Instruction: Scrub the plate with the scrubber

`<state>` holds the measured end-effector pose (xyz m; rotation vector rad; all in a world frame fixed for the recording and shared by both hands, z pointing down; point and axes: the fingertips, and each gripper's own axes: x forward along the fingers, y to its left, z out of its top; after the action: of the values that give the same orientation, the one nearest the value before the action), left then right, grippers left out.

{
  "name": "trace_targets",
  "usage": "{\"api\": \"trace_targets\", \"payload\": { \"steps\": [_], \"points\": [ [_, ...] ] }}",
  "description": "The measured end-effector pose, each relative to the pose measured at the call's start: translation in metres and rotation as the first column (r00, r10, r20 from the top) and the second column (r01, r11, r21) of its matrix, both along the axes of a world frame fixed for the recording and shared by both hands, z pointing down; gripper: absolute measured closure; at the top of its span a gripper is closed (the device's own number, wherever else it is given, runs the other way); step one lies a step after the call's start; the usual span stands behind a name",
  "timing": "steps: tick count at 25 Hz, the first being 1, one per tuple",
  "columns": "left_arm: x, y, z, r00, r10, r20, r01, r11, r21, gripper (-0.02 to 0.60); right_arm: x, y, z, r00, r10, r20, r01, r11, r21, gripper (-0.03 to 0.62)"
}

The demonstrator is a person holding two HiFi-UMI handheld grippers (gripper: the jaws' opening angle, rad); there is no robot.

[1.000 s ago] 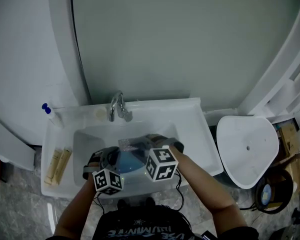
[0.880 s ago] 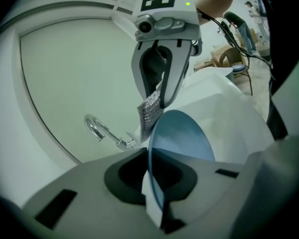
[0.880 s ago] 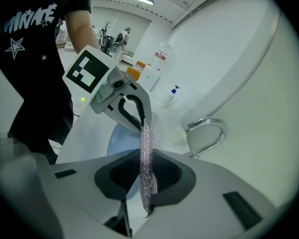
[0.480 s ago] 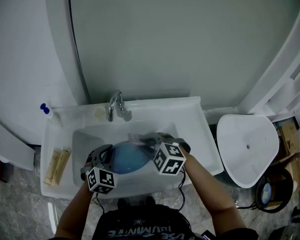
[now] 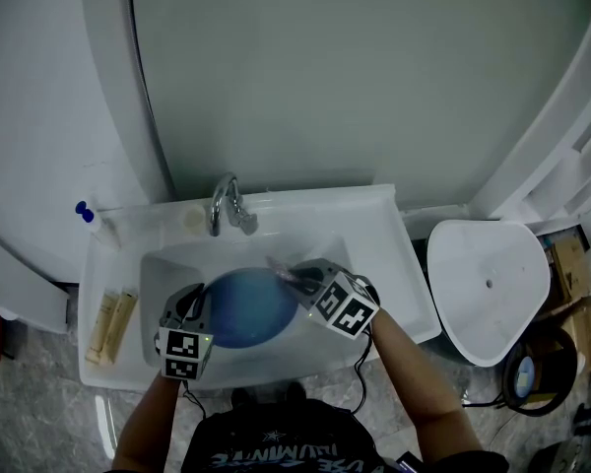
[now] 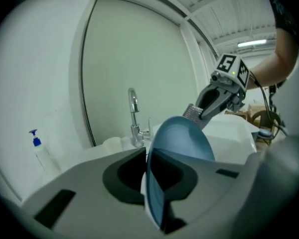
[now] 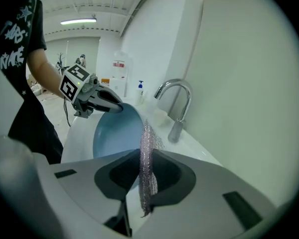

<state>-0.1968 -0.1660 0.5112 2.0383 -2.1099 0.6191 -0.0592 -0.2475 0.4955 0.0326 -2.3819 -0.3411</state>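
A blue plate [image 5: 244, 307] is held over the white sink [image 5: 389, 254], its face turned up toward the head view. My left gripper [image 5: 205, 304] is shut on the plate's left rim; in the left gripper view the plate [image 6: 177, 143] stands edge-on between the jaws. My right gripper [image 5: 297, 279] is shut on a silvery mesh scrubber [image 7: 147, 168], whose tip [image 5: 279, 267] rests against the plate's upper right edge. The right gripper view shows the plate [image 7: 117, 131] just beyond the scrubber, and the left gripper [image 7: 120, 107] gripping its far rim.
A chrome tap [image 5: 227, 210] stands at the back of the sink. A bottle with a blue pump [image 5: 91, 217] and two beige tubes [image 5: 113, 325] lie on the left ledge. A white lidded bin [image 5: 488, 289] stands to the right.
The plate has rolled from tilted to more face-up and shifted a little back. My left gripper moved down-left, my right gripper slid right and rolled, keeping the scrubber at the plate's edge.
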Motion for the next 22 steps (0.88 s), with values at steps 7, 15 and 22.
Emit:
{"api": "trace_targets", "payload": {
  "steps": [7,15,22],
  "points": [
    [-0.016,0.008,0.003,0.975,-0.116,-0.189,0.12,0.993,0.011,0.552,0.01,-0.008,0.012,0.99,0.139,0.03,-0.133,0.982,-0.134,0.516],
    [-0.031,0.023,0.017,0.871,-0.249,-0.424,0.272,0.962,-0.006,0.552,0.028,-0.023,0.023,0.947,0.311,0.077,-0.268,0.9,-0.345,0.514],
    [-0.033,0.038,0.041,0.723,-0.35,-0.595,0.374,0.923,-0.088,0.552,0.04,-0.017,0.037,0.91,0.407,0.078,-0.32,0.808,-0.494,0.514]
  ]
}}
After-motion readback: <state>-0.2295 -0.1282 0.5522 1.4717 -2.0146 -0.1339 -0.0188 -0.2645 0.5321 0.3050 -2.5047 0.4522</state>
